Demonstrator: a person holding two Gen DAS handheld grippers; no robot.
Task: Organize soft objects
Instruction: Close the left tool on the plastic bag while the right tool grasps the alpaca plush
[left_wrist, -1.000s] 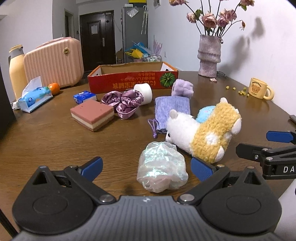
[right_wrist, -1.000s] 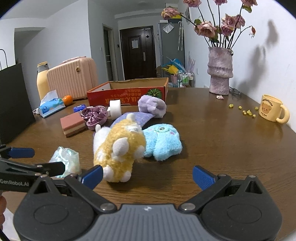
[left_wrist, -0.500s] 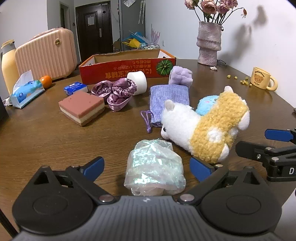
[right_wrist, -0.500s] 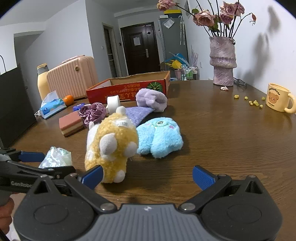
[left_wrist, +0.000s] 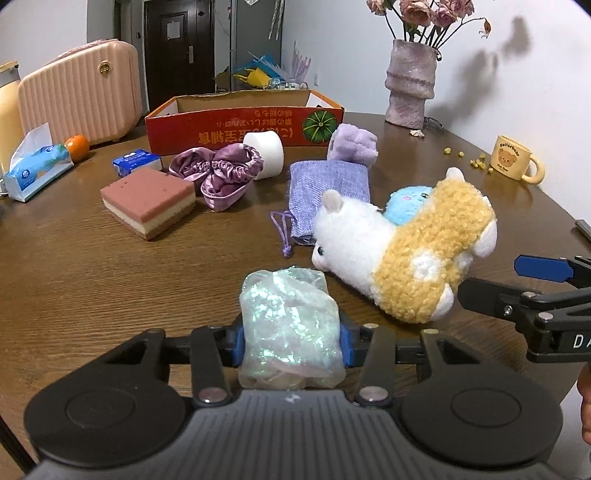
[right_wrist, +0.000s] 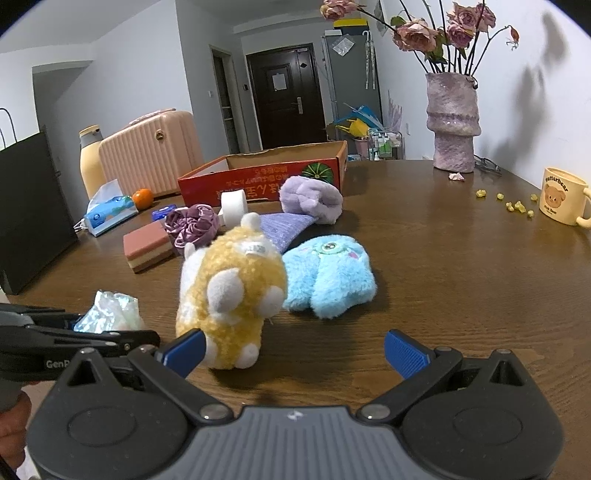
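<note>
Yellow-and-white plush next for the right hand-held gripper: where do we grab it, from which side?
Probably the yellow woolly body, across its width, coming in from the rump end that faces the right hand-held gripper. The plush lies on its side, the blue plush crowds its far flank, and the legs and ears are too small to hold.

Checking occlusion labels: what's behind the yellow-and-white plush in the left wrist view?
Behind the plush only the top of a blue fuzzy toy shows; the plush covers the rest. The right wrist view shows it whole, lying against the plush on the table.
</note>
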